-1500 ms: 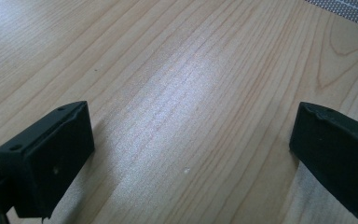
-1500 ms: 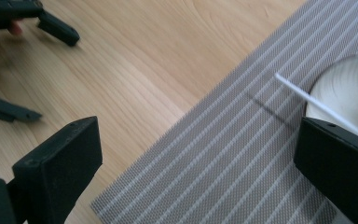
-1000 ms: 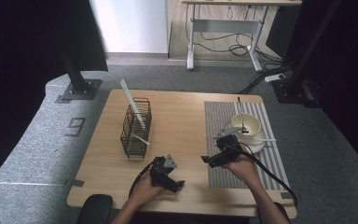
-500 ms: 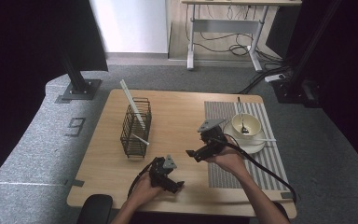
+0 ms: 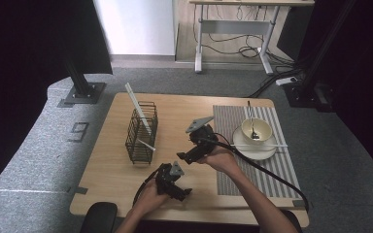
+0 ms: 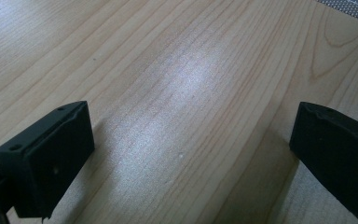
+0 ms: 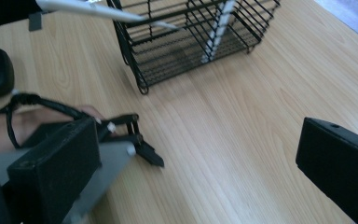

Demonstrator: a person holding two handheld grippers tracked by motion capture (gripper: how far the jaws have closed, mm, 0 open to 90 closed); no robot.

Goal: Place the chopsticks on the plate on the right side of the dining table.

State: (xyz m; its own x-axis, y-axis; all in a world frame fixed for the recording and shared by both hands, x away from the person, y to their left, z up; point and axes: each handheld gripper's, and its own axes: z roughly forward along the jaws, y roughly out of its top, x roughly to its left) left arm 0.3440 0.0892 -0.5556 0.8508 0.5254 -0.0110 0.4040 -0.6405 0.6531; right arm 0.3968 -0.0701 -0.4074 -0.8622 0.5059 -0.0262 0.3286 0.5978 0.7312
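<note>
Wooden table (image 5: 111, 174) | wire basket (image 7: 191, 37) ahead of right gripper (image 7: 200, 154) | both jaws wide

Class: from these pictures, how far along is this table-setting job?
Done: a bowl with a spoon sits on the plate on the striped mat, and one white stick lies across the plate. In hand: nothing; the right tool, open, points toward the wire basket, and the left tool rests open near the front edge. Left, probably: the two basket sticks.
</note>
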